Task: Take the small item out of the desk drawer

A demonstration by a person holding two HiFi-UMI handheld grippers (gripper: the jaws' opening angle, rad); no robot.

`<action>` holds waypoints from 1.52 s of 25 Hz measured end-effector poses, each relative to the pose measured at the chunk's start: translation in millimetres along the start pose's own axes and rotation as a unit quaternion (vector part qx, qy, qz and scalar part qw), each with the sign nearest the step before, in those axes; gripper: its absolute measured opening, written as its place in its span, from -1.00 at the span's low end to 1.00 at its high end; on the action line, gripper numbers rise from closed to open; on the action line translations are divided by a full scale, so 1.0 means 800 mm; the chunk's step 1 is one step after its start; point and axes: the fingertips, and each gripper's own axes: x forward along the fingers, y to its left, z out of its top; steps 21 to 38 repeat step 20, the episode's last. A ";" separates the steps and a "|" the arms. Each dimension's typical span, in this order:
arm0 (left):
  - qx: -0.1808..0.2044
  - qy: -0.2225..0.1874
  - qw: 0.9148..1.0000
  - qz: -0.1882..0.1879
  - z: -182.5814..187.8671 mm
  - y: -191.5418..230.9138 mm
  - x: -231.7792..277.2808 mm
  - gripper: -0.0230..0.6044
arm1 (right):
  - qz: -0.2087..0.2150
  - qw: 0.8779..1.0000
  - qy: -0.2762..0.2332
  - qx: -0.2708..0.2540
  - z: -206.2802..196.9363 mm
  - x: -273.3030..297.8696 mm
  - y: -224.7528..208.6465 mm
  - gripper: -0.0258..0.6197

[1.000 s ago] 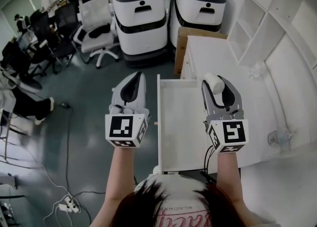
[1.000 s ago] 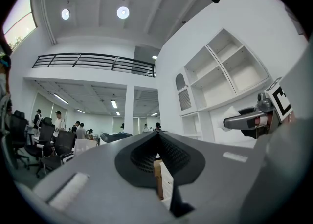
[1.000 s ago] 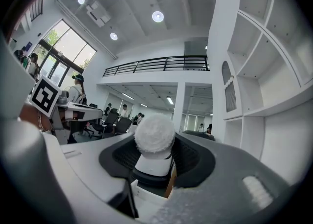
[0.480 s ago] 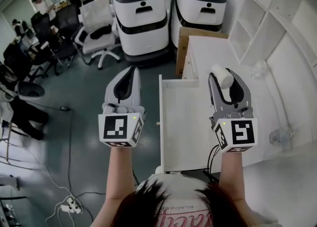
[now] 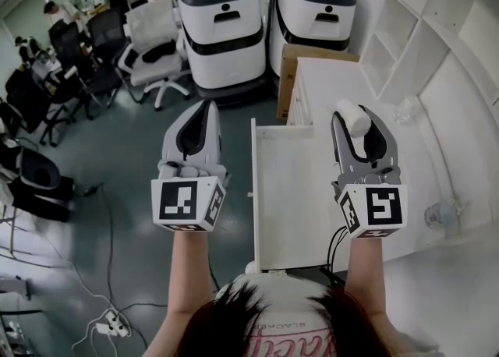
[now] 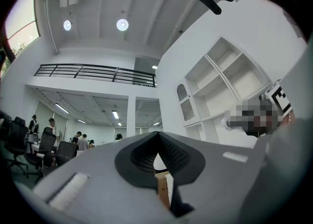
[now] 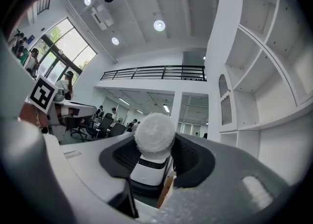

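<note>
A small white fluffy ball (image 5: 351, 118) is pinched at the tips of my right gripper (image 5: 357, 123), which is shut on it and held above the open white drawer (image 5: 254, 192) of the desk (image 5: 327, 83). In the right gripper view the ball (image 7: 154, 132) sits between the dark pads of the right gripper (image 7: 155, 137), lifted into the air. The drawer's inside looks bare. My left gripper (image 5: 204, 107) hangs over the grey floor left of the drawer; its jaws meet at the tips in the left gripper view (image 6: 157, 134) with nothing between them.
Two white machines (image 5: 218, 28) (image 5: 312, 8) stand beyond the desk, with a cardboard box (image 5: 292, 59) beside them. Office chairs (image 5: 152, 44) and people fill the far left. White shelves (image 5: 437, 44) line the right wall. Cables and a power strip (image 5: 109, 320) lie on the floor.
Both grippers have risen a little, the right one still carrying the ball. The left gripper has drifted slightly left, away from the drawer.
</note>
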 end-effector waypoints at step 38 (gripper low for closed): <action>0.011 -0.001 1.000 -0.001 -0.004 0.001 -0.003 -0.89 | 0.003 1.000 -0.003 -0.014 0.004 0.000 0.010 -0.38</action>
